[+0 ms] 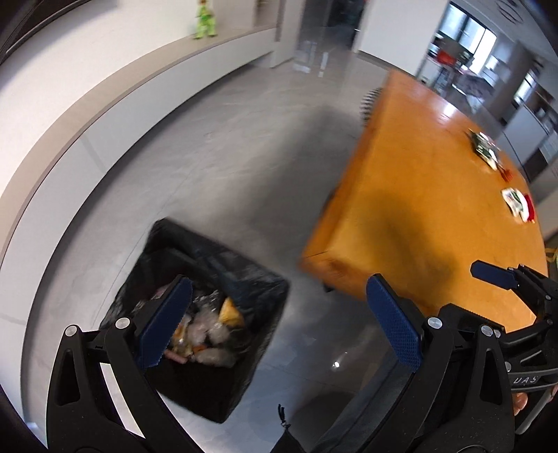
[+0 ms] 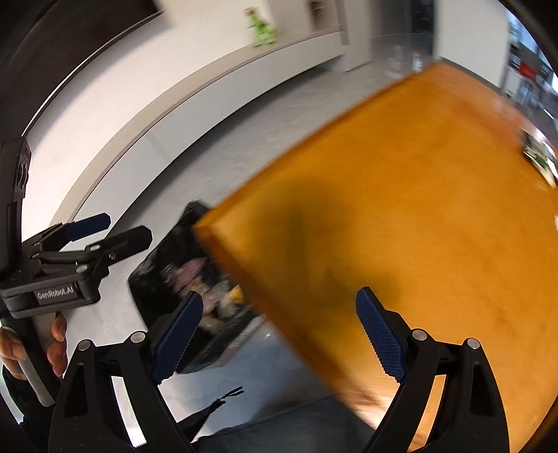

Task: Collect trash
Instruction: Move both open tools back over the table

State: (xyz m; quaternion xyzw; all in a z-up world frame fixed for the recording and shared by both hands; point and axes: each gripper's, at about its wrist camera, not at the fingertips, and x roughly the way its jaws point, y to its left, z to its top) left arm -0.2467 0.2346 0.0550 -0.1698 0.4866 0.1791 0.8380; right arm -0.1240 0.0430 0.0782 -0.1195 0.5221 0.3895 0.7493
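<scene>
A black bin (image 1: 223,383) lined with a black bag stands on the floor left of the orange table (image 1: 418,209); it holds several wrappers (image 1: 209,331). My left gripper (image 1: 279,320) is open and empty, above the bin's right side. My right gripper (image 2: 279,334) is open and empty, over the table's near corner (image 2: 383,244); the bin (image 2: 164,278) shows partly hidden behind that corner. Wrappers lie on the table's far right: a green and white one (image 1: 484,148), also in the right wrist view (image 2: 538,156), and a white and red one (image 1: 519,205).
The grey floor (image 1: 226,156) runs to a curved white wall with a ledge (image 1: 139,80) carrying a green figure (image 1: 205,19). The right gripper shows at the right edge of the left wrist view (image 1: 516,282); the left gripper shows at the left of the right wrist view (image 2: 87,240).
</scene>
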